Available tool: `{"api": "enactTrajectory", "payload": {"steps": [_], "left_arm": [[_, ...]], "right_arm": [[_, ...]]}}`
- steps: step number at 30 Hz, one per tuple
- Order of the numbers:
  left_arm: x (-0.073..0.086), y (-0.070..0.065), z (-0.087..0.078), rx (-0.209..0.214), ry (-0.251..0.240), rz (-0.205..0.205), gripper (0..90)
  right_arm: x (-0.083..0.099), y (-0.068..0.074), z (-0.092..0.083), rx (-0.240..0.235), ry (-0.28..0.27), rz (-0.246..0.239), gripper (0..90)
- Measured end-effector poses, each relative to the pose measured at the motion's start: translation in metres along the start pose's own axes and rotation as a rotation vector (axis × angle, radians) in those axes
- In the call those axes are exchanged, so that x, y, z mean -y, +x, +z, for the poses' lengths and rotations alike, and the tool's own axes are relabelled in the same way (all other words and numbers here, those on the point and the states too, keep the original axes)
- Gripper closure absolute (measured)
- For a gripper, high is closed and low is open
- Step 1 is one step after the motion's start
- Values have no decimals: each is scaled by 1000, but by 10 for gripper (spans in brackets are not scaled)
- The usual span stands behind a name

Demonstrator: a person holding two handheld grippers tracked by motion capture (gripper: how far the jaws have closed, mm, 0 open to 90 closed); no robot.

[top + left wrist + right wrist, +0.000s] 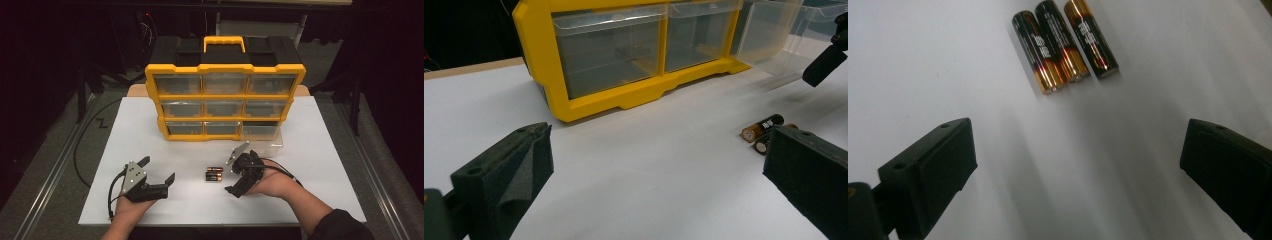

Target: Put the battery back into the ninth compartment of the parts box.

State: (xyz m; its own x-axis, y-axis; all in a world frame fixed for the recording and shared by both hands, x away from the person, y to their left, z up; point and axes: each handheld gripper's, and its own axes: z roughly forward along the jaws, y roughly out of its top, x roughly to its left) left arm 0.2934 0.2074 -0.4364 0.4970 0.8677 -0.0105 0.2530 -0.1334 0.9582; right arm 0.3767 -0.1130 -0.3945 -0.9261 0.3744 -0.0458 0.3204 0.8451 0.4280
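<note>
A: Two grippers, both with jaws spread wide and nothing between them. The right gripper [239,176] tilts down toward the table; the left gripper [158,175] rests low at about eight o'clock on the table.

B: And what lies beyond the right one?

A: Three black-and-copper cylindrical batteries [1064,42], side by side and touching, at roughly twelve o'clock in the right gripper view. On the white tabletop [320,165] they sit between the two grippers, nearer the right.

B: Farther out?

A: A yellow plastic organiser cabinet with clear drawers [225,92] at twelve o'clock. Its bottom-right clear plastic drawer [264,135] is pulled out toward the person.

B: So which step is this?

A: I judge it the approach to a pickup, the open drawer being the likely goal. Next, the right gripper should drop over one outer battery, jaws straddling its width, and close without nudging its neighbours.
</note>
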Motion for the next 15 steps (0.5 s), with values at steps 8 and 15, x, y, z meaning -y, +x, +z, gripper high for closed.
{"api": "enactTrajectory", "payload": {"steps": [8,15], "left_arm": [[0,0,-1,0,-2,-1,4],[0,1,-1,-2,-6,-3,4]], "right_arm": [[-12,4,2,-18,-7,-37,89],[-22,7,3,-41,-18,-74,199]]}}
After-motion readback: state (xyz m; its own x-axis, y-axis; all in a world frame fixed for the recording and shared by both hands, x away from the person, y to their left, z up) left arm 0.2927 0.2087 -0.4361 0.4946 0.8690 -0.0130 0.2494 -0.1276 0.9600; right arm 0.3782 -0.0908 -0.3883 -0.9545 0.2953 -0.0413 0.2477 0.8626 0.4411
